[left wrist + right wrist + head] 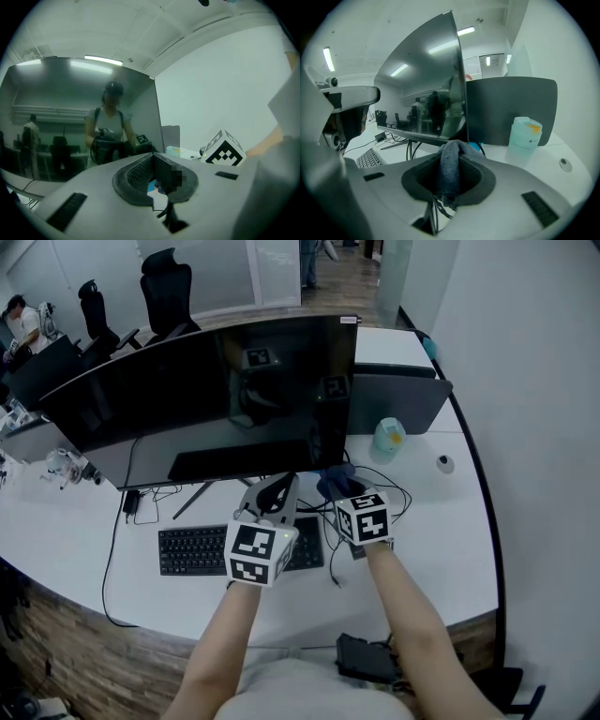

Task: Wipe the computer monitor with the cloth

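Observation:
The wide dark monitor (206, 395) stands on the white desk (441, 531), its screen off and reflecting the room. My right gripper (339, 486) is shut on a blue-grey cloth (333, 482), low in front of the monitor's lower right corner. In the right gripper view the cloth (451, 168) is bunched between the jaws, and the monitor (426, 84) rises just ahead to the left. My left gripper (279, 487) hovers beside it over the keyboard's right end. Its jaws (152, 159) look shut with nothing in them, facing the monitor (70, 122).
A black keyboard (192, 549) lies in front of the monitor amid loose cables. A pale wipes tub (389, 435) stands right of the screen before a second dark panel (394, 401). A black device (367, 659) sits at the desk's front edge. Office chairs stand behind.

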Motion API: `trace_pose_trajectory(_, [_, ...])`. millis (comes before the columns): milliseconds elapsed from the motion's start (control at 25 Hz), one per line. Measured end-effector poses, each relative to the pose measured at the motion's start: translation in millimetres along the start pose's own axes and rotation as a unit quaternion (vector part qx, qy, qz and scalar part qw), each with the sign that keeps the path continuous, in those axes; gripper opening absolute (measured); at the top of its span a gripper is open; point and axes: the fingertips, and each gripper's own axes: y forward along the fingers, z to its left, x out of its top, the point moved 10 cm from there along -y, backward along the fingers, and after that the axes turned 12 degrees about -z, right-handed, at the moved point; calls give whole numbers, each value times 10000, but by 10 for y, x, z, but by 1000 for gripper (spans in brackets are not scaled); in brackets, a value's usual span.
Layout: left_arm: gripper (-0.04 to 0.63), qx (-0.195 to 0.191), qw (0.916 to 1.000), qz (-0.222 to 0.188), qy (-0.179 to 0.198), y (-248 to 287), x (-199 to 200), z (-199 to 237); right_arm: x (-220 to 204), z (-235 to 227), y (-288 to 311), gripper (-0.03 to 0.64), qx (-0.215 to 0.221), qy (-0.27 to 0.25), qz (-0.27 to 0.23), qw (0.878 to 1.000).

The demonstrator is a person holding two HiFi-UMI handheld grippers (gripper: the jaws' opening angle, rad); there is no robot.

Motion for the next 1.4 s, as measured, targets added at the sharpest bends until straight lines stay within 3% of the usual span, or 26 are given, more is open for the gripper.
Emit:
trace_pose_trajectory(520, [6, 81, 10000, 31, -47, -201, -68, 279, 3, 55, 124, 69, -466, 258, -171, 9984])
trace_pose_trajectory(1400, [6, -229, 9997, 99, 46, -541, -122, 658, 52, 382, 198, 69, -915, 404, -166, 9948])
